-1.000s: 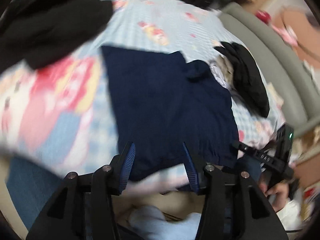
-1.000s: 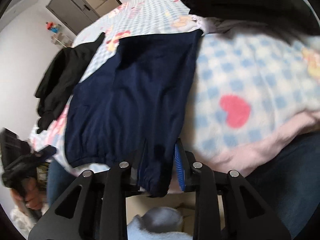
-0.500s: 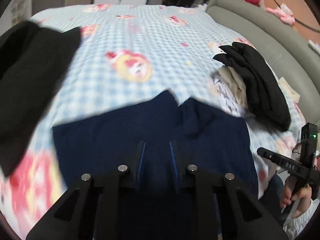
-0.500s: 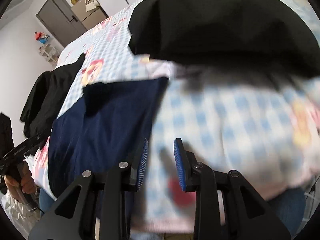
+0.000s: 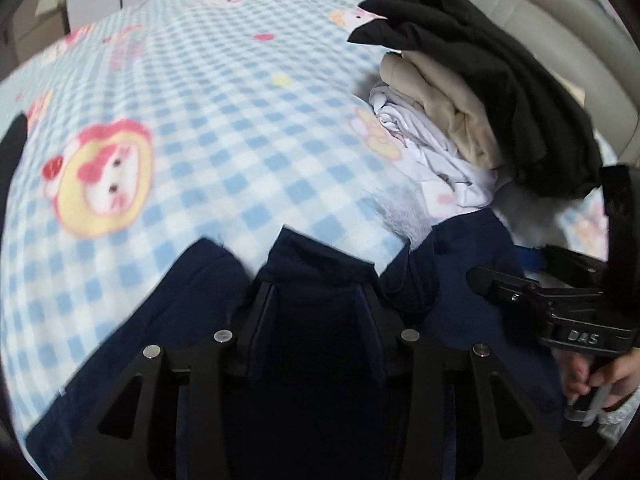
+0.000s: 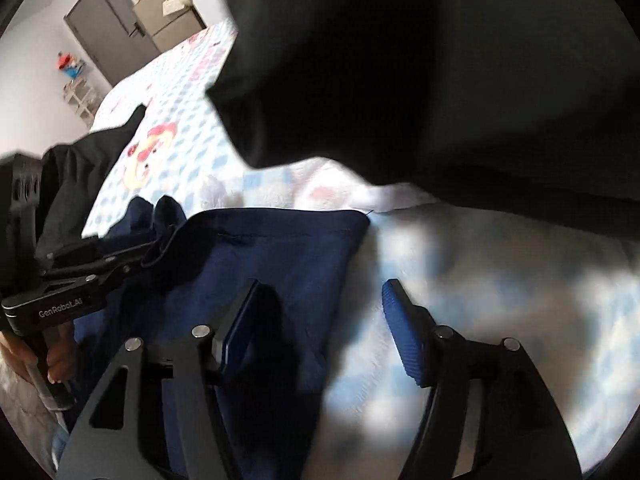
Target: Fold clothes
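A navy garment [image 5: 200,320] lies on the blue checked blanket [image 5: 208,128], its far edge bunched into folds. My left gripper [image 5: 316,300] hangs low over that edge. Its jaws are opening, and a loose fold of navy cloth sits between the fingers without being pinched. In the right wrist view the left gripper [image 6: 154,250] shows at the left with cloth heaped by its tips. My right gripper [image 6: 320,312] is opening wide over the garment's [image 6: 280,248] right edge, one finger above the cloth, the other above the blanket [image 6: 460,280]. The right gripper [image 5: 504,270] also shows at the left wrist view's right.
A stack of folded clothes, black [image 5: 480,72] over beige [image 5: 444,112] over white [image 5: 424,152], stands at the right by a grey padded edge [image 5: 560,28]. A big black garment [image 6: 440,80] lies just beyond the right gripper. A hand [image 5: 600,380] holds the right gripper's handle.
Both grippers have moved across the bed with the navy garment. The left one closed on the cloth and has since parted. The right one let go of the hem and spread wide.
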The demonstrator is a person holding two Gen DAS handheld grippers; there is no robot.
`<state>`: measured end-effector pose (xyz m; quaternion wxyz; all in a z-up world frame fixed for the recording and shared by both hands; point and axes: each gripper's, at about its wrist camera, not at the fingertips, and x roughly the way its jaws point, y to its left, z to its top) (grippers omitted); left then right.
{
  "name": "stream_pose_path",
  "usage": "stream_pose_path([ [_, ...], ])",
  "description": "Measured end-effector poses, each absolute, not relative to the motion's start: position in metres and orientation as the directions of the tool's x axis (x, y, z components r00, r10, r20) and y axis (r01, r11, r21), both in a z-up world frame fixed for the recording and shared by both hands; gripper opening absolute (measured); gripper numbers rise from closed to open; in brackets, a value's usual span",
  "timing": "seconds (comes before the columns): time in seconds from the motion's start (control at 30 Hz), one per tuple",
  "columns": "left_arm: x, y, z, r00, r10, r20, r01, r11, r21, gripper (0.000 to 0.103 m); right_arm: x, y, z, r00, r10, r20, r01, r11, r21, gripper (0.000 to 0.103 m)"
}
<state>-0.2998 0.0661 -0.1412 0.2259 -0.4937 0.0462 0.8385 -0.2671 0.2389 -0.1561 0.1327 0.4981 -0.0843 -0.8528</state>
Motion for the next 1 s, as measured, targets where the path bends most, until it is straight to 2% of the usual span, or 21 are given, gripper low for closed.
stream_pose_path([
  [0.03,-0.301,0.067,-0.142,-0.422,0.312,-0.851,-0.410,-0.903,-0.128,0.041,-0.268,0.238,-0.156,-0.471,-0.318,-0.823,0.146,-0.948,0.283,0.052],
  [0.1,-0.304,0.061,-0.138,-0.455,0.294,-0.840,-0.364,-0.923,-0.126,0.037,-0.267,0.239,-0.153,-0.481,-0.318,-0.817,0.149,-0.948,0.281,0.019],
  [0.17,-0.306,0.048,-0.131,-0.471,0.333,-0.817,-0.325,-0.926,-0.190,0.037,-0.266,0.244,-0.149,-0.491,-0.315,-0.812,0.149,-0.949,0.278,0.008],
  [0.2,-0.307,0.043,-0.128,-0.466,0.359,-0.809,-0.320,-0.920,-0.224,0.038,-0.264,0.248,-0.147,-0.492,-0.323,-0.808,0.147,-0.946,0.289,0.006],
  [0.37,-0.317,0.052,-0.140,-0.377,0.381,-0.844,-0.382,-0.894,-0.233,0.038,-0.254,0.258,-0.138,-0.480,-0.373,-0.794,0.155,-0.927,0.342,0.004],
  [0.43,-0.319,0.061,-0.142,-0.376,0.369,-0.850,-0.411,-0.888,-0.204,0.029,-0.255,0.255,-0.141,-0.473,-0.402,-0.784,0.160,-0.914,0.372,0.007],
  [0.47,-0.320,0.060,-0.139,-0.399,0.358,-0.844,-0.401,-0.896,-0.190,0.011,-0.258,0.252,-0.146,-0.454,-0.417,-0.787,0.165,-0.908,0.385,0.008],
  [0.57,-0.321,0.059,-0.127,-0.468,0.321,-0.823,-0.365,-0.919,-0.151,0.007,-0.265,0.245,-0.157,-0.427,-0.411,-0.805,0.167,-0.911,0.377,0.005],
  [0.67,-0.328,0.041,-0.117,-0.523,0.287,-0.803,-0.277,-0.948,-0.159,0.007,-0.258,0.246,-0.140,-0.504,-0.341,-0.794,0.156,-0.940,0.304,0.002],
  [0.77,-0.343,0.035,-0.131,-0.434,0.301,-0.849,-0.255,-0.945,-0.204,0.015,-0.258,0.249,-0.132,-0.545,-0.262,-0.796,0.131,-0.965,0.227,0.002],
  [0.83,-0.339,0.030,-0.131,-0.408,0.295,-0.864,-0.221,-0.950,-0.220,0.022,-0.267,0.252,-0.149,-0.476,-0.275,-0.835,0.101,-0.961,0.258,0.003],
  [0.9,-0.318,0.018,-0.107,-0.479,0.351,-0.805,-0.220,-0.935,-0.277,0.038,-0.267,0.258,-0.153,-0.450,-0.315,-0.836,0.071,-0.945,0.318,0.007],
  [0.93,-0.305,0.009,-0.094,-0.523,0.367,-0.770,-0.213,-0.930,-0.299,0.041,-0.264,0.263,-0.150,-0.456,-0.338,-0.823,0.060,-0.934,0.351,0.010],
  [1.0,-0.276,-0.013,-0.073,-0.590,0.359,-0.724,-0.164,-0.930,-0.328,0.042,-0.249,0.267,-0.137,-0.491,-0.345,-0.800,0.074,-0.931,0.357,0.023],
])
